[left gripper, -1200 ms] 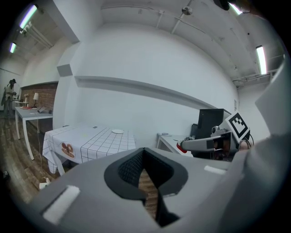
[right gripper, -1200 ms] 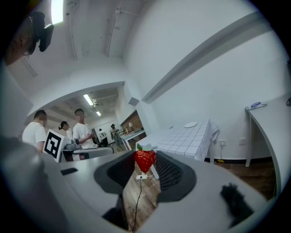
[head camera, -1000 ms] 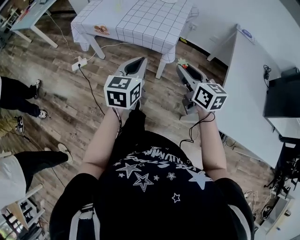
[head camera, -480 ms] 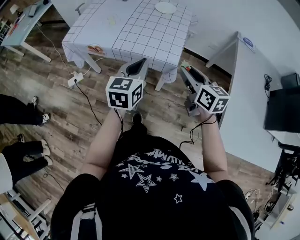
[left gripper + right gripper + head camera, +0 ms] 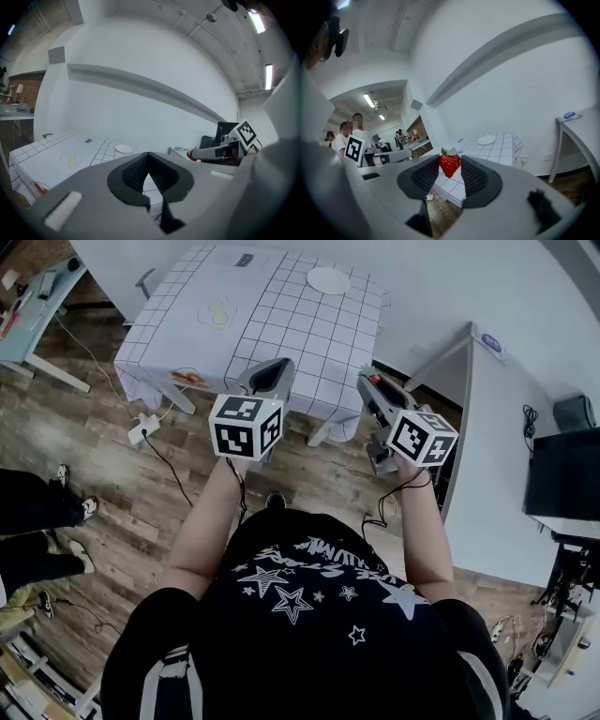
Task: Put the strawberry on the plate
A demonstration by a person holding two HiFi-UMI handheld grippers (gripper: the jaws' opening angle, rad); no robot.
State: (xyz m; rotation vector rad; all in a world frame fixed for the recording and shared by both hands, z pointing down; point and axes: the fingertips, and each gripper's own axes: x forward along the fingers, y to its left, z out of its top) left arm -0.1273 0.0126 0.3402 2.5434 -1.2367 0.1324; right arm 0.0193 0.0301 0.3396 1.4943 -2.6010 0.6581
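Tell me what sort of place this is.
Probably an indoor lab or workroom, not a home: a table under a grid-patterned cloth, a white desk and a dark monitor, and a power strip trailing cable over the plank floor.

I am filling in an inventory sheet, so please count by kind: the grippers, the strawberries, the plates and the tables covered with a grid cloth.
Grey hand-held grippers: 2 (left gripper, right gripper)
Small red strawberry: 1
Round white plate: 1
Table with white grid-pattern cloth: 1
Total: 5
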